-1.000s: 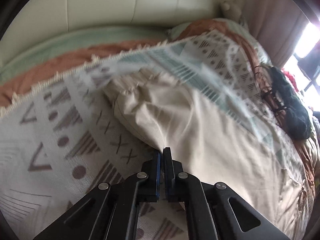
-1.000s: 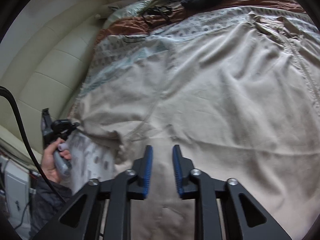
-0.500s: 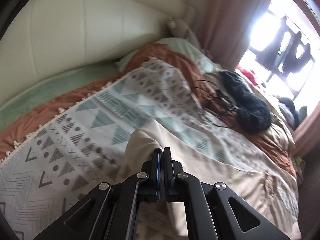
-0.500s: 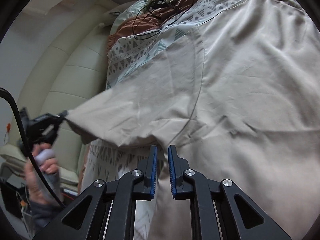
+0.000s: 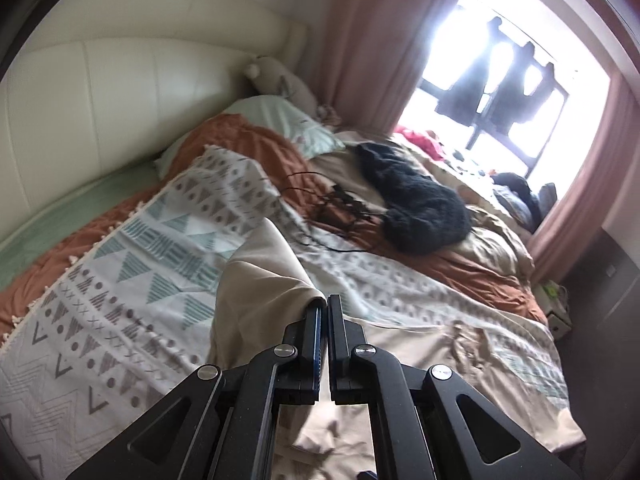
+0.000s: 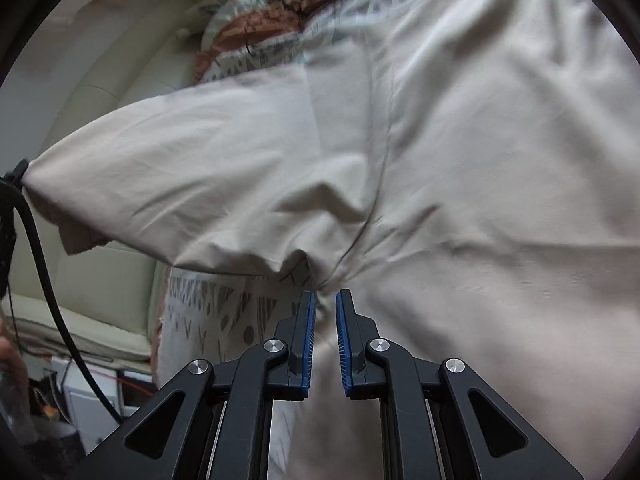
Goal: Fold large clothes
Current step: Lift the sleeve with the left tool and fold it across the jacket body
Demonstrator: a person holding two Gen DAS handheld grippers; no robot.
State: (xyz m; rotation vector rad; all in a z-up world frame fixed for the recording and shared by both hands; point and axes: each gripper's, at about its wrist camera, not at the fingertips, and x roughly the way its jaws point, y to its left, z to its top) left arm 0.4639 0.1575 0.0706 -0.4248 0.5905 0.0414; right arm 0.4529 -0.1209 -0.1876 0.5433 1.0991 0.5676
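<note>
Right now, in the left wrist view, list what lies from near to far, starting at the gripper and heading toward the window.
left gripper shut on the beige garment → patterned blanket → tangle of black cables → dark fuzzy garment → red clothing → window

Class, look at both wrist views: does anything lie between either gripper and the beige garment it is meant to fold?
Nothing visible does. The left gripper is shut on a corner of the beige garment, and the right gripper pinches a bunched fold of it.

Patterned blanket [image 5: 132, 280], dark knit heap [image 5: 420, 208], possibly cables [image 5: 340, 208] beside.
</note>
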